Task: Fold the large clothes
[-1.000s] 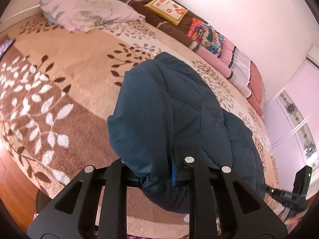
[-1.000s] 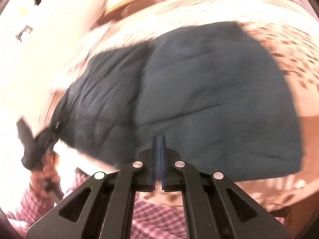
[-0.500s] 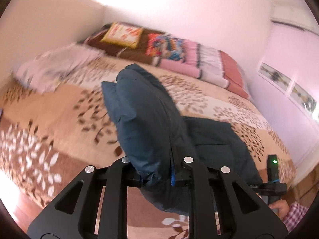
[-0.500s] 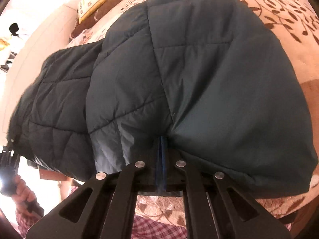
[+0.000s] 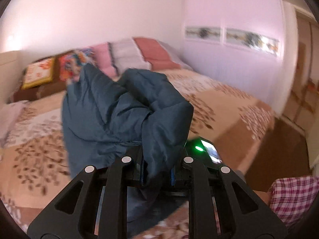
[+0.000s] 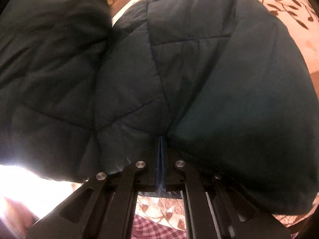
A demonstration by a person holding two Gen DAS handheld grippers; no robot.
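A dark teal quilted jacket [image 5: 123,115] hangs bunched above the bed, and my left gripper [image 5: 157,171] is shut on a thick fold of its edge. In the right wrist view the same jacket [image 6: 179,69] fills nearly the whole picture, lying low over the bedspread. My right gripper [image 6: 161,159] is shut on a thin edge of the fabric, its blue pads pressed close together. The other gripper's body, with a green light [image 5: 199,148], shows just right of the raised fold in the left wrist view.
The bed has a beige and brown leaf-patterned bedspread [image 5: 229,103]. Pillows [image 5: 127,56] in pink, white and bright prints line the headboard wall. White wardrobe doors [image 5: 239,59] stand at the right. A person's plaid sleeve [image 5: 293,197] is at the lower right.
My left gripper has swung across the bed and risen with its jacket fold, rolling as it went. The right gripper sank toward the bedspread; the jacket now fills its view.
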